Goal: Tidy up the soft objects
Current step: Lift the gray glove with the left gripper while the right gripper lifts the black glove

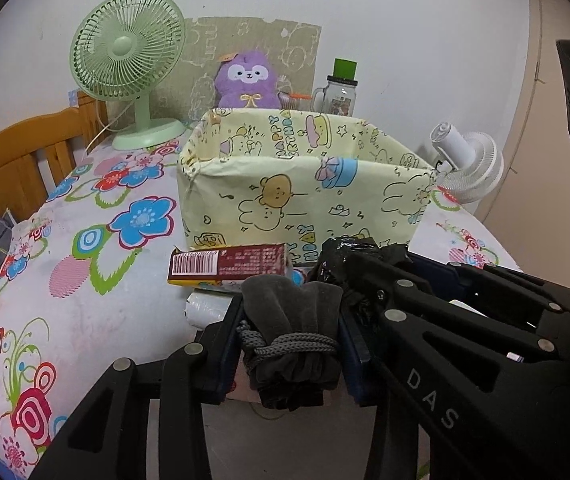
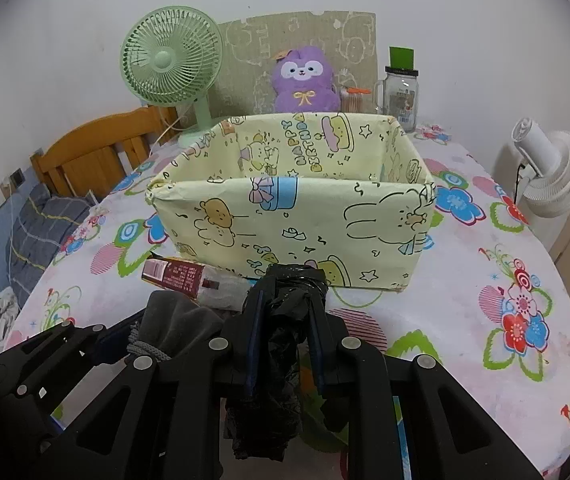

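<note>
Right now the left gripper (image 1: pixel 291 344) is clamped on a grey drawstring pouch (image 1: pixel 293 336), and the right gripper (image 2: pixel 285 344) is clamped on a crumpled black plastic bag (image 2: pixel 281 344); both are held side by side above the near edge of the table (image 2: pixel 465 320), just in front of the yellow cartoon-print box (image 2: pixel 297 216). Beside the pouch, a dark red carton (image 1: pixel 225 268) lies against the box's near wall, and a purple plush toy (image 2: pixel 305 80) sits behind the box near the table's far edge.
</note>
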### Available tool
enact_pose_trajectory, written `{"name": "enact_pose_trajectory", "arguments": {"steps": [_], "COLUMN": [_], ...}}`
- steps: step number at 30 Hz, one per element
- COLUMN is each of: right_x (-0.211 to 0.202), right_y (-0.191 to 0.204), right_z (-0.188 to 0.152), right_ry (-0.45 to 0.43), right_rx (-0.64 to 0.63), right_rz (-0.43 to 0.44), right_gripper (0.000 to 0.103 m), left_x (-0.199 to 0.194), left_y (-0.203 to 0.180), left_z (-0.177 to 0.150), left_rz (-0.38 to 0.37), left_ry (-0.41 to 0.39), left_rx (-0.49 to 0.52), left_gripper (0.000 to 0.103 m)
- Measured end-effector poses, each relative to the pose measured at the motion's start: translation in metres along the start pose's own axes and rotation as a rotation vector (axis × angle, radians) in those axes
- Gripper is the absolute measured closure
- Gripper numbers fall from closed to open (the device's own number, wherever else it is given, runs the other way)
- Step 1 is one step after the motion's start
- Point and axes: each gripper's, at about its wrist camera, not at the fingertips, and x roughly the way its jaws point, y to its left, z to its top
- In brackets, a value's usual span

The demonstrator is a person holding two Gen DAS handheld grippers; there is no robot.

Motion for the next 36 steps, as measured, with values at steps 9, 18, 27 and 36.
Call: {"name": "enact_pose_trajectory", "arguments": {"steps": [9,18,27,36], "right_x": [-0.014,-0.03,-0.038,-0.048], "right_y": [-0.002,-0.005,-0.009,-0.014], "right_z": [0.001,0.002,-0.002,0.0], "right_ry": [-0.021,-0.048,-0.059,-0.076], "right_rx": [0.001,0.004,0.012,0.017], "right_rz": [-0.004,-0.009,-0.013,-0.021], "right_gripper": [0.08,0.08,0.08,0.08], "left_x": [-0.012,-0.024,-0.029,-0.036], "left_y": [-0.007,-0.016,-0.023,-0.031], "left_z": [0.002,0.003,0.002,0.004], "left_rz": [-0.003,-0.002,-0.004,-0.009], "left_ry": [-0.027,-0.051,-0.06,-0.075], "left_rx": [0.006,0.025,0.039,0.049], "left_gripper": [0.059,0.059,0.06,0.06]}}
